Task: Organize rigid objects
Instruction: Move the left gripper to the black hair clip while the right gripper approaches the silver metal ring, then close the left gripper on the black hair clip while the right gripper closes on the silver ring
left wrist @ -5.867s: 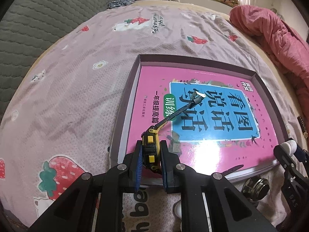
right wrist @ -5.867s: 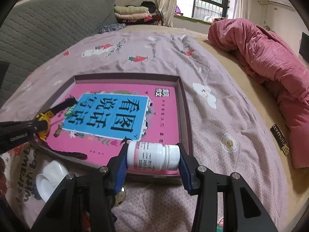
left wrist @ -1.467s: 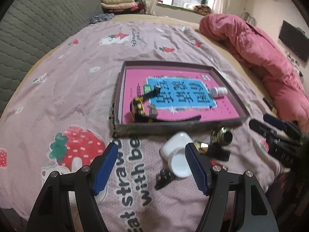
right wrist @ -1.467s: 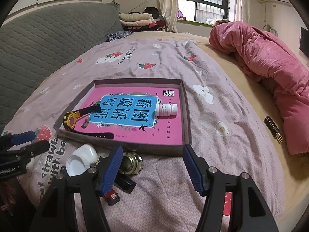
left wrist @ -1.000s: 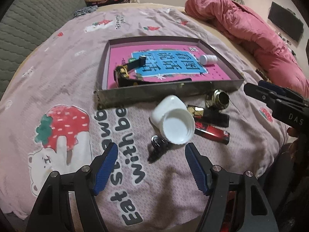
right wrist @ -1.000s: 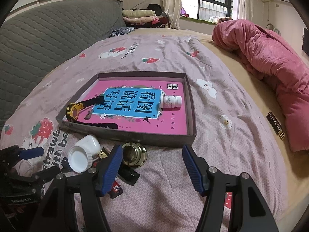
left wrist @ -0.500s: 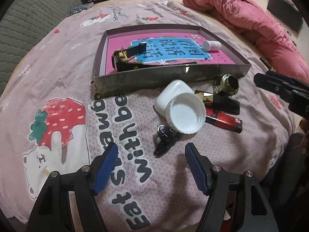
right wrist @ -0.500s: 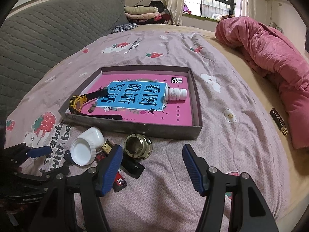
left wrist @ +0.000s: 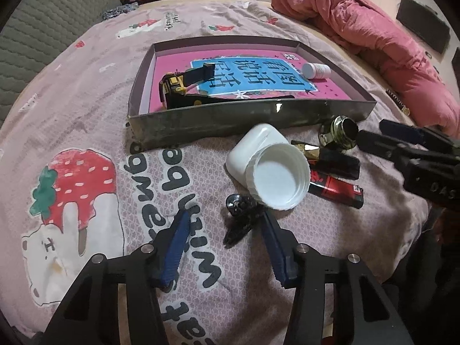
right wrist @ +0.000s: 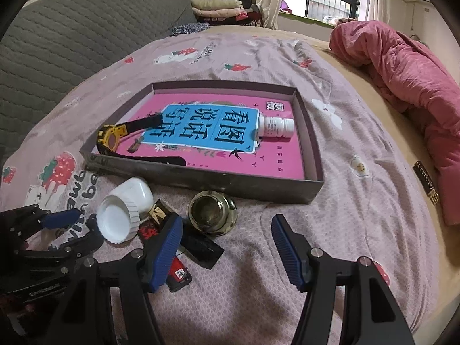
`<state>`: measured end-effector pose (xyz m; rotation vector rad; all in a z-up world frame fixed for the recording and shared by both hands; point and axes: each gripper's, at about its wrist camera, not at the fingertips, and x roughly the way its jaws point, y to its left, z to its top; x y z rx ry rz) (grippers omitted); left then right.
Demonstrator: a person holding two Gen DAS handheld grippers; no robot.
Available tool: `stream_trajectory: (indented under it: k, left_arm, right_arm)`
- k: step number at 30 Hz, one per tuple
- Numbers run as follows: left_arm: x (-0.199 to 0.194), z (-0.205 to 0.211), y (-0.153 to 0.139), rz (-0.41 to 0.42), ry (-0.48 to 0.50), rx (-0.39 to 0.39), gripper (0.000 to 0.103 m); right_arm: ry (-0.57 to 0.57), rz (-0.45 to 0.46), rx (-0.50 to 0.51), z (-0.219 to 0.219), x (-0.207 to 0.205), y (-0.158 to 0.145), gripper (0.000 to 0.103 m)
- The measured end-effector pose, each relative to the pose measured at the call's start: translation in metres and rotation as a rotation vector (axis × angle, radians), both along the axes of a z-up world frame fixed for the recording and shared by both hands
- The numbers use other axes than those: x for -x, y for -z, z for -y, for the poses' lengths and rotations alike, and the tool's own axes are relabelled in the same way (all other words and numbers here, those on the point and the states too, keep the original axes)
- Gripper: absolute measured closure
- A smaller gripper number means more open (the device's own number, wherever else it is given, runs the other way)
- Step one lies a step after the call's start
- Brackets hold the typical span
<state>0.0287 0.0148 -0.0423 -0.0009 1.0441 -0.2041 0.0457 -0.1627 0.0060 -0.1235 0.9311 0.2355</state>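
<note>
A small black clip [left wrist: 238, 218] lies on the bedspread between the fingers of my left gripper [left wrist: 224, 215]. Its jaws are closing; the right pad is close to the clip and the left pad stands apart from it. Just beyond lie a white jar [left wrist: 270, 169] on its side, a black lighter [left wrist: 333, 159] and a red lighter [left wrist: 336, 188]. My right gripper [right wrist: 227, 221] is open and empty, just short of a round brass piece [right wrist: 212, 211]. The grey box [right wrist: 258, 187] holds a pink book, a yellow watch [right wrist: 110, 138] and a white pill bottle [right wrist: 276, 128].
A pink quilt [right wrist: 402, 66] is heaped along the right side of the bed. A grey padded headboard [right wrist: 72, 37] runs along the left, with folded clothes [right wrist: 218, 8] at the far end. The bed's edge drops off near my grippers.
The left jaws have narrowed around the black clip, and that gripper has sunk a little toward it. The right gripper has come down closer to the brass piece and the lighters.
</note>
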Motion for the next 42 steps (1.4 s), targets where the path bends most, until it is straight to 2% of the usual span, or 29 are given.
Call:
stream_trajectory:
  k: [7,11,14,25,30,33,39,42]
  left_arm:
    - [-0.004,0.001,0.001,-0.001,0.013,0.025,0.051]
    - [-0.006,-0.002,0.004,-0.005,0.003,0.024,0.059]
    - [-0.007,-0.003,0.004,-0.003,-0.001,0.030,0.061]
    - [-0.004,0.004,0.002,0.008,0.024,0.035,0.068]
    - [-0.006,0.004,0.003,0.001,0.024,0.048,0.081]
    - [-0.005,0.003,0.002,-0.003,0.020,0.064,0.081]
    - [-0.004,-0.001,0.001,-0.014,0.008,0.109,0.081]
    - [-0.003,0.000,0.000,-0.013,0.010,0.106,0.081]
  right_arm:
    - [0.011,-0.024,0.011,-0.004,-0.012,0.013,0.039]
    - [0.010,-0.026,0.017,-0.008,-0.017,0.019,0.039]
    - [0.012,-0.019,0.045,-0.012,-0.019,0.022,0.039]
    - [0.019,-0.019,-0.006,-0.002,-0.017,0.026,0.042]
    - [0.034,-0.005,-0.038,0.005,-0.014,0.025,0.053]
    - [0.025,0.006,-0.057,0.005,-0.012,0.021,0.065]
    - [0.031,0.004,-0.096,0.011,-0.010,0.018,0.066]
    - [0.036,0.011,-0.109,0.015,-0.009,0.015,0.066]
